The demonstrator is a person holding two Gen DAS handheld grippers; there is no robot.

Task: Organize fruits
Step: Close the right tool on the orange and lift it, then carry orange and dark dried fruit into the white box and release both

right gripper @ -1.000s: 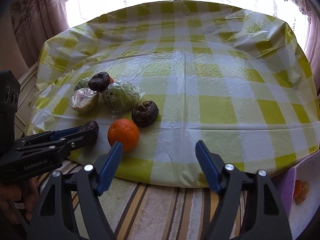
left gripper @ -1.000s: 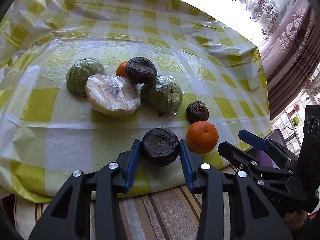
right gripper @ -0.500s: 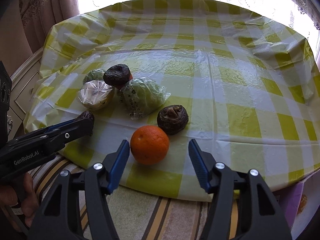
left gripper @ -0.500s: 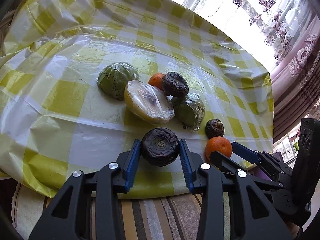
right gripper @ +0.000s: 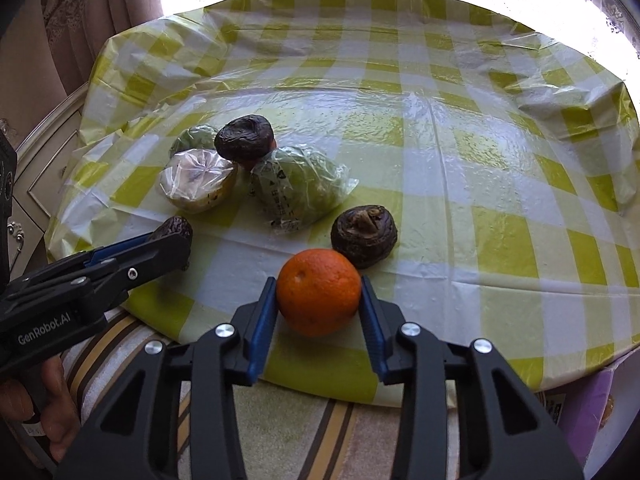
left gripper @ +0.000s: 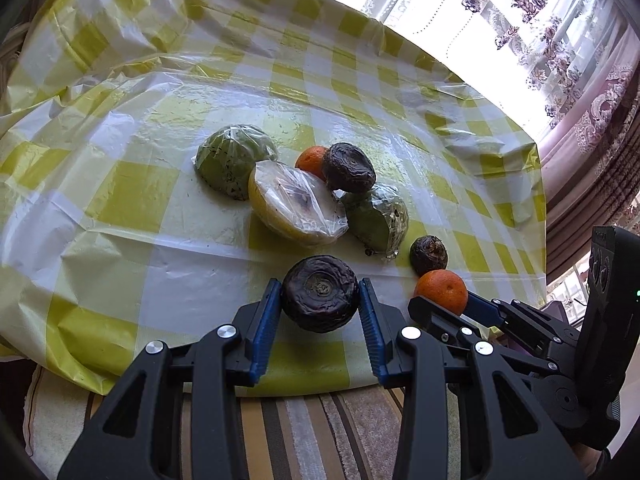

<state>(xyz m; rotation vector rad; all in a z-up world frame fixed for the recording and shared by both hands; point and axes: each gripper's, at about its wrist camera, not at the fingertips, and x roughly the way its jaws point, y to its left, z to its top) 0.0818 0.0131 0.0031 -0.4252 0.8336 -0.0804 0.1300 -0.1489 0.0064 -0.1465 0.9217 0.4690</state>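
Working across from the left and taking the plastic-wrapped yellow half-fruit (left gripper: pixel 298 204) as my marker, I have a bagged green fruit (left gripper: pixel 232 160) touching its far-left side, a small orange (left gripper: pixel 312 159) and a wrinkled dark fruit (left gripper: pixel 349 168) piled just behind it, and a second bagged green fruit (left gripper: pixel 378 216) pressed against its right. In front of the marker, near the table's edge, my left gripper (left gripper: pixel 320 312) is clamped on a large shrivelled dark fruit (left gripper: pixel 320 298), blue pads tight on both flanks. Right of the marker and apart from the pile sits another small dark fruit (right gripper: pixel 364 236), and just in front of that my right gripper (right gripper: pixel 319 306) has just been closing on the orange (right gripper: pixel 319 292); both pads now press its sides, so I count it gripped. By my reading the sorting is at an early stage: two fruits are in the tools, neither visibly lifted or set anywhere, and the pile and the loose dark fruit are left to deal with. No bowl or tray is in view, so I cannot tell where they should go. The surface is a round table under a crinkled yellow-and-white checked plastic cloth (right gripper: pixel 500 184), glossy where window light strikes it, with a striped cloth (right gripper: pixel 304 420) below the near edge, patterned curtains (left gripper: pixel 580 92) to the right and a pale cabinet (right gripper: pixel 48 160) to the left.
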